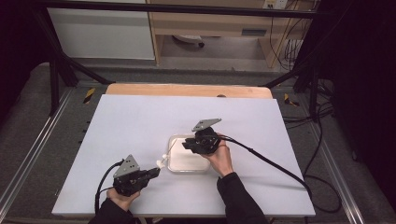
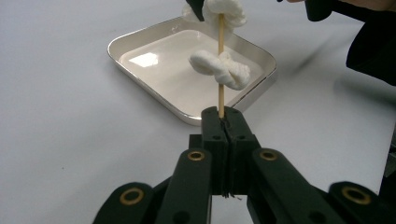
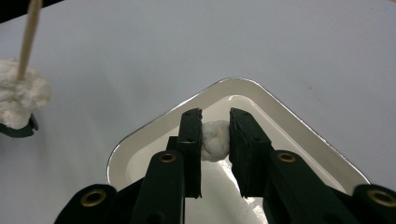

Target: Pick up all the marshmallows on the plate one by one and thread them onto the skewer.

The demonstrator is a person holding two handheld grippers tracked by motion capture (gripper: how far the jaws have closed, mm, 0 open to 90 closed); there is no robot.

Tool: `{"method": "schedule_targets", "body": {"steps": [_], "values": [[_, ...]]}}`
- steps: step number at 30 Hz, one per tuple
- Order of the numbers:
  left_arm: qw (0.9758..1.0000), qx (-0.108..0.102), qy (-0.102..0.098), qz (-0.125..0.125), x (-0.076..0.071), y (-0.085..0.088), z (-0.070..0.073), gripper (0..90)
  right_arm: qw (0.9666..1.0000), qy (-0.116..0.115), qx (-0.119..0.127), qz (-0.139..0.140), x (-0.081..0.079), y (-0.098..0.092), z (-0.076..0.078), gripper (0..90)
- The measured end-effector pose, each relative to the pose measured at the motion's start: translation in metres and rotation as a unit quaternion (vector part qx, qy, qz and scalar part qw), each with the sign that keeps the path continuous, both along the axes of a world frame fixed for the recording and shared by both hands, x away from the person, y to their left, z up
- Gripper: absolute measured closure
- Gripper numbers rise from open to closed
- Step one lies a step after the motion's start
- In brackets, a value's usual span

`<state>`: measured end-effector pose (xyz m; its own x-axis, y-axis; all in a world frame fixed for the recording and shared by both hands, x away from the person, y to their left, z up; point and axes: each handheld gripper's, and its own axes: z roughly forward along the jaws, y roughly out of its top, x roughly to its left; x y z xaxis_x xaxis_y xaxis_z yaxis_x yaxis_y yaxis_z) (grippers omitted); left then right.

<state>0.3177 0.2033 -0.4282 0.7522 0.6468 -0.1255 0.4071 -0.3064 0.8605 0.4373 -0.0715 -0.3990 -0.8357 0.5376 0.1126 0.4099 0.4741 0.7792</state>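
Left tongs [image 2: 223, 122]: nearest the person, clamped tight on the lower end of a wooden skewer [image 2: 221, 70] carrying a white marshmallow [image 2: 220, 69], held above the tabletop [image 1: 130, 126]. Right tongs [image 3: 215, 133]: farther in, gripping a second white marshmallow piece [image 3: 215, 141] over the shallow white tray [image 3: 299, 135], which sits mid-tabletop.
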Motion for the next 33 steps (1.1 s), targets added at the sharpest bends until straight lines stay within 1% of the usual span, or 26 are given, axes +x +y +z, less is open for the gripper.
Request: {"method": "schedule_targets", "body": {"steps": [5,14,24,33], "values": [[1.0000,-0.001,-0.001,-0.002,0.000,-0.001,0.000,88.3,0.9999,0.001,0.012,0.000,-0.005,-0.009,0.006,75.6],[1.0000,-0.001,-0.004,-0.008,-0.002,-0.003,0.000,88.4,0.9986,-0.003,0.052,0.003,-0.016,-0.027,0.021,75.6],[0.9999,0.001,-0.006,-0.013,-0.003,-0.006,0.001,88.4,0.9948,0.000,0.102,0.010,-0.026,-0.038,0.040,76.0],[0.9998,0.002,-0.006,-0.018,-0.004,-0.008,0.001,88.4,0.9904,0.001,0.138,0.011,-0.028,-0.045,0.052,76.5]]}}
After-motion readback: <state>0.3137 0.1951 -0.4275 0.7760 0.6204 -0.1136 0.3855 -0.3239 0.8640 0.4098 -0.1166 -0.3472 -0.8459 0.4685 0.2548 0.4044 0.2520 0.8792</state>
